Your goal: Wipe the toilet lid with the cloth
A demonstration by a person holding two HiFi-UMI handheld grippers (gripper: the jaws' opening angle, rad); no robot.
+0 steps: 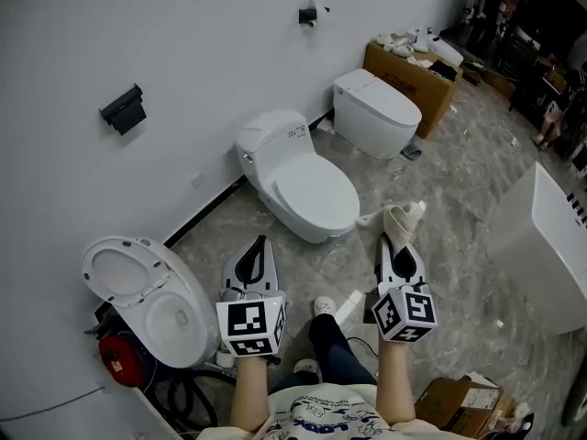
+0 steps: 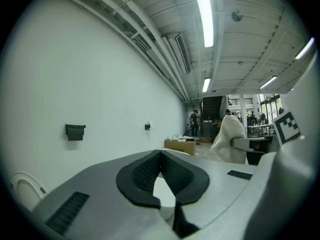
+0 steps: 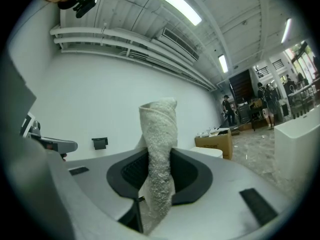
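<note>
Right gripper (image 1: 386,242) was clamped on the cloth (image 1: 396,218), up in the air over the floor and clear of the closed toilet lid (image 1: 316,192) by the floor's wall edge. Left gripper (image 1: 262,242) had its jaws together with nothing in them. The cloth looked light, soft and floppy, probably not slippery. I'd pinch it mid-fold so a loose end is left to drag. The right gripper view showed terry squeezed between the pads (image 3: 131,173). Only the head view showed the lid, plus a second toilet (image 1: 174,324) standing open to the left.
</note>
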